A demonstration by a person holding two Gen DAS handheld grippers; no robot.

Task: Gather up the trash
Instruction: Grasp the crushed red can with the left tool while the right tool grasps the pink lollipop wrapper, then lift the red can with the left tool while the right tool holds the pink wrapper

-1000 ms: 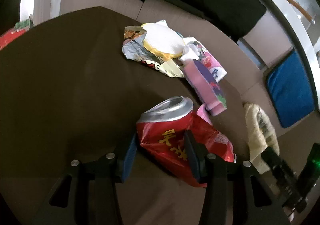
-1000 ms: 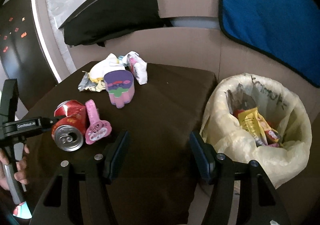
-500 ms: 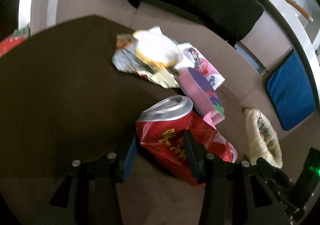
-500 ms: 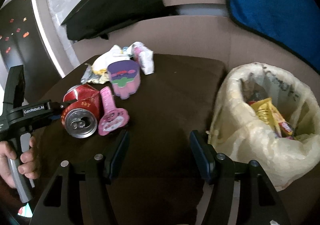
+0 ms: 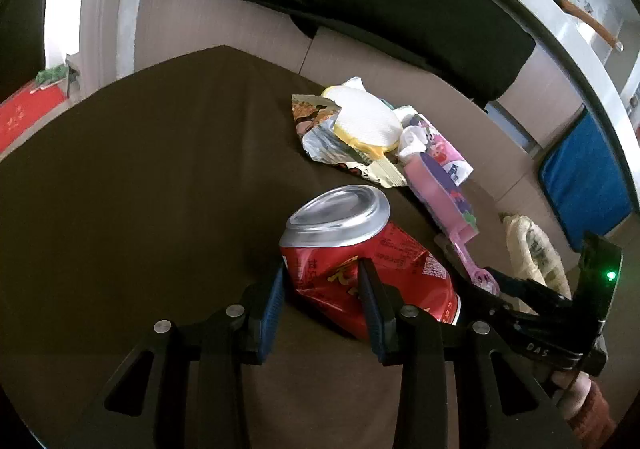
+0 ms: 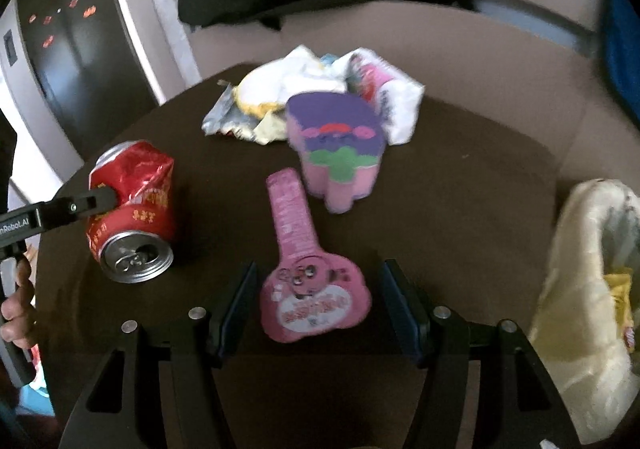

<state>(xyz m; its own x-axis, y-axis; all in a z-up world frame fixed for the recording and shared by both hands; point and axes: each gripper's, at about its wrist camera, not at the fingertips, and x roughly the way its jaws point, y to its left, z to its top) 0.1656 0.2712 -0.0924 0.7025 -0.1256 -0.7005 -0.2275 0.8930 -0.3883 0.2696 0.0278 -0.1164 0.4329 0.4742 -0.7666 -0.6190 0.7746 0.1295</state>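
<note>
Red can (image 5: pixel 360 269) lies on its side on the brown table (image 5: pixel 140 189), w/ the left gripper (image 5: pixel 320 289) closing across its crushed waist, pads already on it. Right gripper (image 6: pixel 320 309) stands apart astride the pink wrapper (image 6: pixel 308 281), prob. next for the bag (image 6: pixel 580 289) beside the table.

A crushed red can (image 6: pixel 132 209) lies on its side at nine o'clock on the brown desk (image 6: pixel 460 185), open end toward me; a pink wrapper (image 6: pixel 308 281) lies flat at six; a pink-and-purple carton (image 6: pixel 340 153) stands centre; crumpled wrappers (image 6: pixel 320 93) heap at twelve; the lined bin (image 6: pixel 580 289) sits at three.
</note>
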